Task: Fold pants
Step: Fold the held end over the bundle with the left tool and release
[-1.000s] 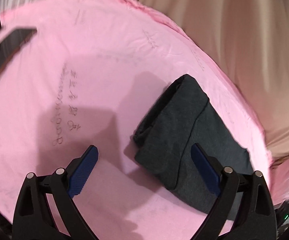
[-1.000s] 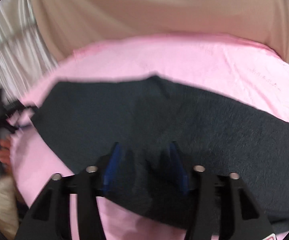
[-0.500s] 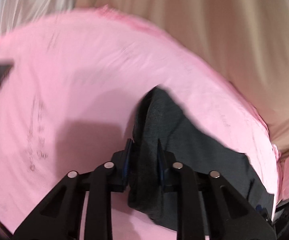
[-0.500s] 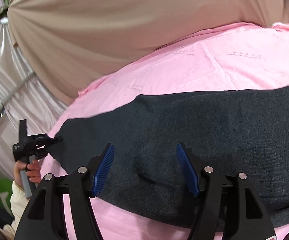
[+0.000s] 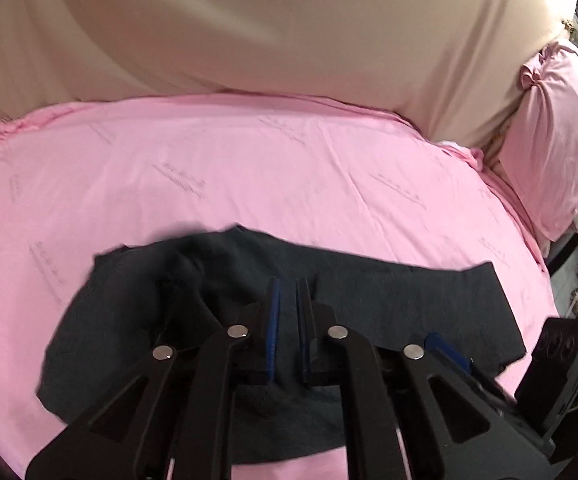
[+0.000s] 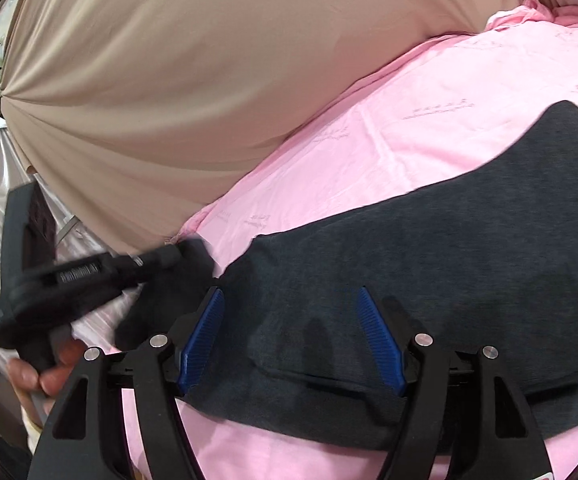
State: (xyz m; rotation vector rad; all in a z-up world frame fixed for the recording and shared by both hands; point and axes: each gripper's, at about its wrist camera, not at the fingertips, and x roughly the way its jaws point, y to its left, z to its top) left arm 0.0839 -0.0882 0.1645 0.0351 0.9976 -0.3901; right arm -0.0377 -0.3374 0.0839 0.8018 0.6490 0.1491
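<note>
Left wrist view: my left gripper (image 5: pixel 287 322) is clamped on the dark grey pants' (image 5: pixel 389 292) bunched end, lying on the pink sheet (image 5: pixel 249 168). My right gripper (image 6: pixel 289 336) has just been opening, nothing pinched. That thin pinch, probably one layer, could slip and spoil the fold.

Showing matte black linkage arms on the left gripper (image 5: pixel 287 300), each pinned with round silver screws, and ribbed blue pads (image 5: pixel 273 332) lining the fingers. Showing the same black arms, silver screws and ribbed blue pads on the right gripper (image 6: pixel 291 320). Bearing small white lettering, blurred, along the left gripper's black body.
</note>
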